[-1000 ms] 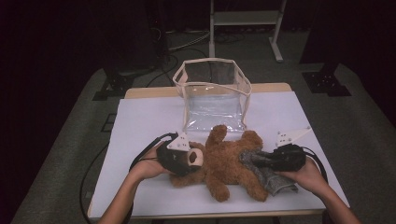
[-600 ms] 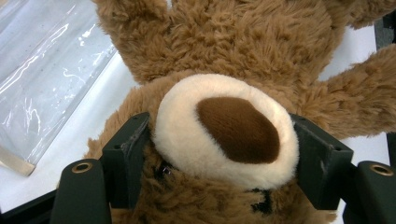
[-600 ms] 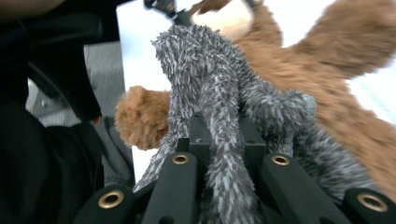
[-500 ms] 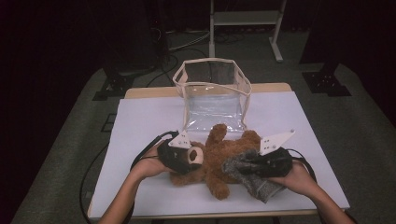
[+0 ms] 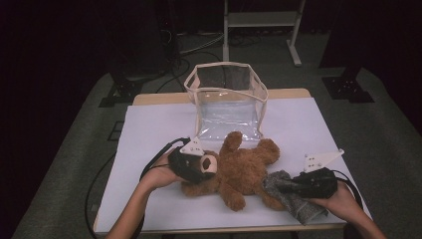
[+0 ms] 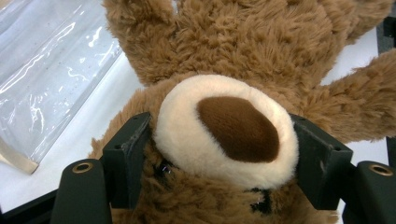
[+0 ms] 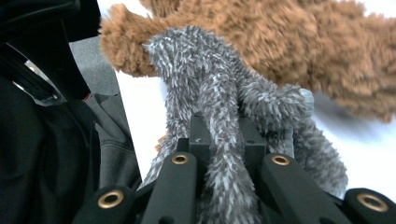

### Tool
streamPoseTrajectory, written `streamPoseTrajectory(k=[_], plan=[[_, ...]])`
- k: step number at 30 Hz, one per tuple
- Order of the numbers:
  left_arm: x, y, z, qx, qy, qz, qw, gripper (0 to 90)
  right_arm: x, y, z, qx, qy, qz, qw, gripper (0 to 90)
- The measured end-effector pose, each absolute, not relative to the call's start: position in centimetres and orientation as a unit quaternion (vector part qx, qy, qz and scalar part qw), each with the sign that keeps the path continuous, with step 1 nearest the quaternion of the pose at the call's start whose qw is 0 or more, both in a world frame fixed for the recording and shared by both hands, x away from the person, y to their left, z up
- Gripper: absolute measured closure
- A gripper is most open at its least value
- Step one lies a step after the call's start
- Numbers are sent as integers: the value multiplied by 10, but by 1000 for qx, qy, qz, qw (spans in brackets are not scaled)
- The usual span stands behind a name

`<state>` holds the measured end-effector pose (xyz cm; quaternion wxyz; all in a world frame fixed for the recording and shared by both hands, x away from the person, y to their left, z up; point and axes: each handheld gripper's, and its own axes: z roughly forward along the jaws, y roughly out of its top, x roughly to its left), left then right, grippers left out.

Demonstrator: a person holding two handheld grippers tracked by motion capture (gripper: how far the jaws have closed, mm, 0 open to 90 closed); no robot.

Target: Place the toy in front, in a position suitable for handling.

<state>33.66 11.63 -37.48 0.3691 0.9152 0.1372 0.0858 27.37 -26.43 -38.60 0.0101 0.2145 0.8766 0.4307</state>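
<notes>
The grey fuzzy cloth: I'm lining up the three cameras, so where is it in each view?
High view: the grey fuzzy cloth lies lower right, in the right gripper, against the teddy bear's leg.
Left gripper view: not in this picture; the left gripper clamps the bear's head.
Right gripper view: centre, pinched between the jaws.
Shared landmark: the brown teddy bear.

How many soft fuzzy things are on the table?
2. The brown teddy bear lies on its back below the clear bag, its head clamped by the left gripper. The grey fuzzy cloth lies by its leg, pinched in the right gripper.
</notes>
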Motion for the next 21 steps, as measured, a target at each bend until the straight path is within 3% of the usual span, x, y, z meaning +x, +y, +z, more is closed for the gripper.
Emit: streamPoseTrajectory(k=[12, 21], plan=[[337, 115, -375, 912, 148, 84, 372, 279, 279, -216, -380, 149, 891, 430, 6, 797], [337, 116, -376, 910, 147, 86, 378, 278, 274, -251, -395, 189, 880, 436, -5, 798]])
